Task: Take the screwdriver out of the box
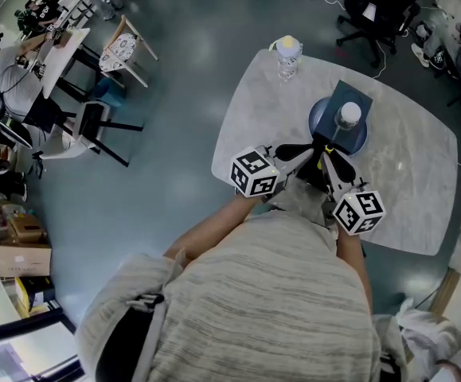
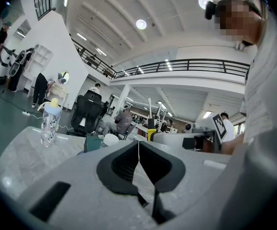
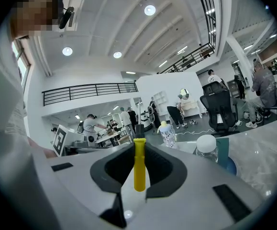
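The screwdriver [image 3: 139, 164] is out of the box, pinched between the jaws of the right gripper [image 3: 139, 148]: its yellow handle stands upright in the gap, with the dark pads pressing on it from both sides and a dark shaft end showing just above the handle. From the head view the right gripper [image 1: 326, 151] is held over the near part of the pale marble table [image 1: 405, 181], its tip just beside the near rim of a round blue dish [image 1: 316, 119]. The dark teal box [image 1: 351, 98] lies over the far side of that dish, apart from the screwdriver, and a clear jar with a white cap [image 1: 348, 115] stands on the dish in front of it. The left gripper [image 2: 138, 143] has its jaws pressed together with nothing between them; in the head view it comes in from the left and its tip nearly meets the right one. Each gripper carries a marker cube, the left one [image 1: 254, 173] and the right one [image 1: 358, 212], close to the person's grey striped top [image 1: 278, 293]. Farther across the table, near its far edge, stands a clear bottle with a yellow cap [image 1: 287, 56], well apart from the dish
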### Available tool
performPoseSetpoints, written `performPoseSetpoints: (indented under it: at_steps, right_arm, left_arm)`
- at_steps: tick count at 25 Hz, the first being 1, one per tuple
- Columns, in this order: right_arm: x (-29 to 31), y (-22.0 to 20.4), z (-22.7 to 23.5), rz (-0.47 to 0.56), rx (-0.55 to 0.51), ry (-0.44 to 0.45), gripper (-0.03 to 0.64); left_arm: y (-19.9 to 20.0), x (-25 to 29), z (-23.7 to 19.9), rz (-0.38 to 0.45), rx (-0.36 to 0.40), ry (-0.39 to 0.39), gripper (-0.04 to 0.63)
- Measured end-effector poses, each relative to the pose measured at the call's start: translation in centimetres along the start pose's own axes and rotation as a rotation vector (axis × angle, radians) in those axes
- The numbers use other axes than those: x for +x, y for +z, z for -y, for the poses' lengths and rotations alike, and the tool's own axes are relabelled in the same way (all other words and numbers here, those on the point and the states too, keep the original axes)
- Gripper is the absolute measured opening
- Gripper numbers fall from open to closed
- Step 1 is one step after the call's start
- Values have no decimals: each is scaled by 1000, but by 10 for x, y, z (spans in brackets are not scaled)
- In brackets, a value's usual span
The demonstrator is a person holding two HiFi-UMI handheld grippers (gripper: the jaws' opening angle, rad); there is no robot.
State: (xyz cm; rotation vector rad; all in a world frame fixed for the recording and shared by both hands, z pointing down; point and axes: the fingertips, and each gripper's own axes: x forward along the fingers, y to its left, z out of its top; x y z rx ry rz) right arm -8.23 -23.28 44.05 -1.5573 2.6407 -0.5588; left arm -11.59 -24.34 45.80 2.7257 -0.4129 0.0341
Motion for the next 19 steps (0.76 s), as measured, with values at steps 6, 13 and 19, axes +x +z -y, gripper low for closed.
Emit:
performPoseSetpoints:
  at_steps: [6,13,19]
  right_arm:
    - [0,-1,2,-3,5,-5,64]
    - [-1,0,4,-1,6,-10,64]
    - [1,0,5,-4,3,-8,64]
  left_arm:
    - [-1,2,-1,1,-3,-4,17]
    - [-3,4,-1,1,-9,-5,16]
    - [-2,4,-4,2,-12,-1,16]
